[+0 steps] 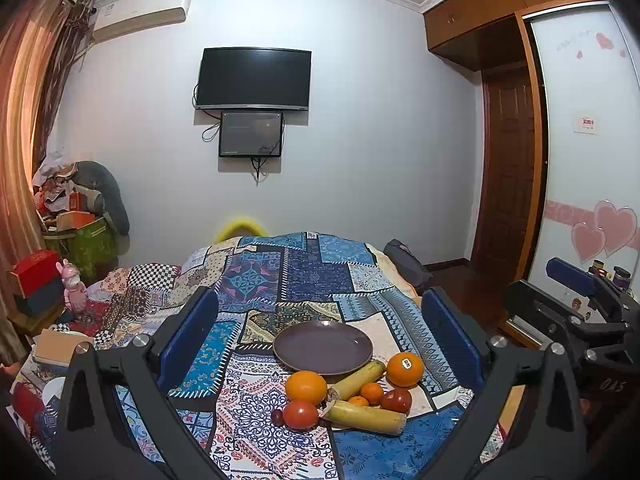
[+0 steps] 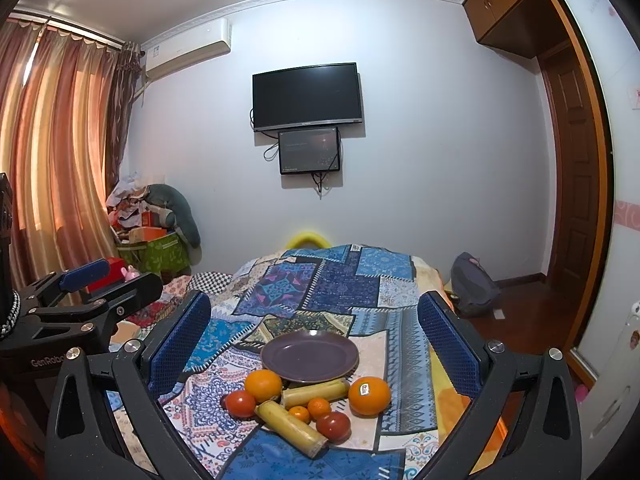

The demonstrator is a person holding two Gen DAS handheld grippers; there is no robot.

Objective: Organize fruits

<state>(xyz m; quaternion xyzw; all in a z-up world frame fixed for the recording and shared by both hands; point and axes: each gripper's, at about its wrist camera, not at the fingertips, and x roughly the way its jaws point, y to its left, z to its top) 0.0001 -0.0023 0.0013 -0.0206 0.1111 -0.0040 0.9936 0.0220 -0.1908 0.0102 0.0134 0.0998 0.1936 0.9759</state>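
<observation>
From the left wrist camera, my left gripper is spread wide and holds nothing, hovering above the patchwork cloth. The purple plate sits bare straight ahead at twelve o'clock. Every fruit lies on the cloth on the near side of it: a stickered orange at about four o'clock from the plate, a plain orange at seven, two bananas, two small tangerines and two tomatoes bunched between. I judge nothing is sorted yet; the whole job is ahead.

From the right wrist camera, my right gripper is likewise spread and empty, well apart from the pile. The plate again shows empty. The oranges, bananas, tangerines and tomatoes cluster at its six o'clock side, one banana touching the rim. The other tool shows at nine o'clock.
</observation>
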